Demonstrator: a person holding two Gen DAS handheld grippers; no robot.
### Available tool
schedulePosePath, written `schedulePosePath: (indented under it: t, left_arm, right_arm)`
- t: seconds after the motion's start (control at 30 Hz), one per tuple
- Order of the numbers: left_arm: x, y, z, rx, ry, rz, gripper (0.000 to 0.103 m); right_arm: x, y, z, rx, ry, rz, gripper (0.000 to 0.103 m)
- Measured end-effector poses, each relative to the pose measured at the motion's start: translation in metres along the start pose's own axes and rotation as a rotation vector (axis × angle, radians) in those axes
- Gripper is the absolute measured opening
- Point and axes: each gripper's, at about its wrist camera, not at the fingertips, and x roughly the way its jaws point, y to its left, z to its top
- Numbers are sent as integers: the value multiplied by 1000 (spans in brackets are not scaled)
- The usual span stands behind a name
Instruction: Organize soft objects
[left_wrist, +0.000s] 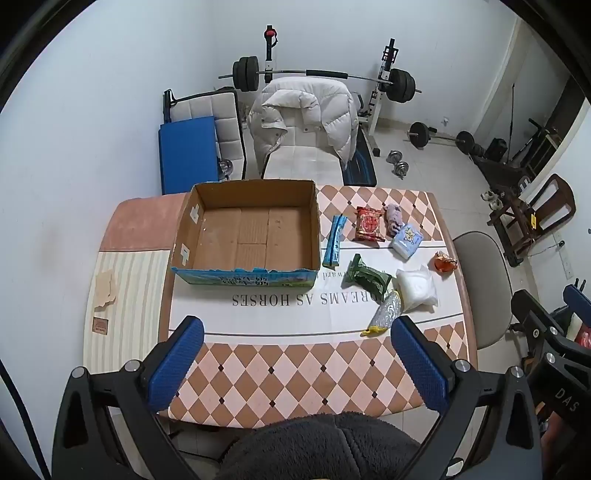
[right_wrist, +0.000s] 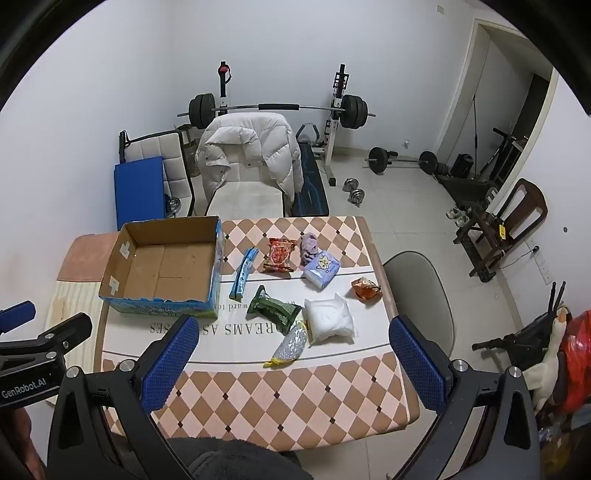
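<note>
An open cardboard box (left_wrist: 251, 229) (right_wrist: 166, 269) stands empty on the table's left half. To its right lie several soft packs: a blue tube pack (left_wrist: 335, 240) (right_wrist: 243, 272), a red snack bag (left_wrist: 369, 223) (right_wrist: 280, 254), a purple cloth (left_wrist: 394, 218) (right_wrist: 309, 246), a pale blue tissue pack (left_wrist: 407, 240) (right_wrist: 322, 272), a green pack (left_wrist: 369, 277) (right_wrist: 274, 308), a white bag (left_wrist: 417, 287) (right_wrist: 329, 318), a silver pouch (left_wrist: 386, 312) (right_wrist: 291, 345) and an orange wrapper (left_wrist: 443, 261) (right_wrist: 365, 288). My left gripper (left_wrist: 297, 328) and right gripper (right_wrist: 293, 326) hover open above the table's near edge, holding nothing.
The checked table (left_wrist: 295, 373) (right_wrist: 258, 398) carries a tan scrap (left_wrist: 105, 288) at its left. A grey chair (left_wrist: 484, 280) (right_wrist: 424, 295) stands at the right side. Behind the table stands a chair with a white jacket (left_wrist: 306, 114) (right_wrist: 251, 151); weights lie on the floor.
</note>
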Motion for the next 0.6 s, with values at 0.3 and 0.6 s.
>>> schedulePosePath:
  t: [0.3,0.6]
  left_arm:
    - [2,-3,-5,9,-6,2,103]
    - [-1,-8,-15,18,-1,2,103]
  right_arm:
    - [-2,-1,-3,1,0,1,103]
    - [-4,-1,-13,10,-7,-2,103]
